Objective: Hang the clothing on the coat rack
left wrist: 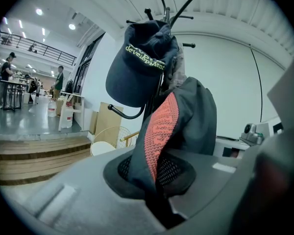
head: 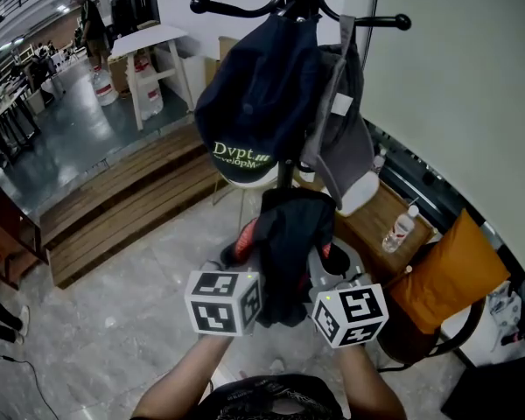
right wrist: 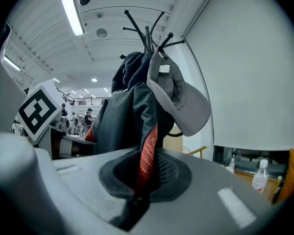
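A dark garment with orange-red mesh trim (head: 284, 243) hangs bunched between my two grippers, below the caps on the black coat rack (head: 299, 7). My left gripper (head: 245, 265) is shut on the garment's left part; its view shows the orange trim (left wrist: 161, 131) pinched in the jaws. My right gripper (head: 319, 274) is shut on the garment's other side, where a red strip (right wrist: 146, 155) runs into the jaws. A navy cap with green lettering (head: 254, 103) and a grey cap (head: 346, 138) hang on the rack's hooks above.
A white chair (head: 249, 182) stands at the rack's foot. At the right are a wooden table with a plastic bottle (head: 401, 228) and an orange-cushioned chair (head: 451, 274). Wooden steps (head: 114, 208) run at left; a white wall (head: 464, 59) rises at right.
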Action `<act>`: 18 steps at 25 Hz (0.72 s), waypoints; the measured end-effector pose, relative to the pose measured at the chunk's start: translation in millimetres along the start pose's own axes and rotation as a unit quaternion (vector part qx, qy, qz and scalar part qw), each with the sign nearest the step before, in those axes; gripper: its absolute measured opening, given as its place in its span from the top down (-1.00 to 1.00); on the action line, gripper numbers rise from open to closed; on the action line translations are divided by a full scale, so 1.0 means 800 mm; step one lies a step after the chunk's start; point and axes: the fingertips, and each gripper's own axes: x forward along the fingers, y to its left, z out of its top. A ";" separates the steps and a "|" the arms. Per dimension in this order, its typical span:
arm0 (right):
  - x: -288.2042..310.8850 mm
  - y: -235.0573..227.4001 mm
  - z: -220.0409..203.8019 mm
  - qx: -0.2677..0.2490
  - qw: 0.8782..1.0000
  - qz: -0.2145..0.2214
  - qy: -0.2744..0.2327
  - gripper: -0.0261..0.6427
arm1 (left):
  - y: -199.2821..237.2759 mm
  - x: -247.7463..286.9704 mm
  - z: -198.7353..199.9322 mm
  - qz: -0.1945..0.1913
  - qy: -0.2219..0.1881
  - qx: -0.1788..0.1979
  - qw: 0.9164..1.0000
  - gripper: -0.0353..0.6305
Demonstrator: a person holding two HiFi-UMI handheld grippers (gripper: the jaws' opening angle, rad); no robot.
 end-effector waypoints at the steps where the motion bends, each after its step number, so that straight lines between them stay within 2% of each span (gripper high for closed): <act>1: 0.003 -0.001 -0.001 0.000 1.000 0.001 0.001 0.85 | 0.001 0.003 0.000 0.001 0.001 -0.001 1.000 0.82; 18: 0.041 -0.020 -0.015 0.008 1.000 0.010 0.009 0.85 | 0.016 0.046 -0.001 0.006 0.007 -0.005 1.000 0.82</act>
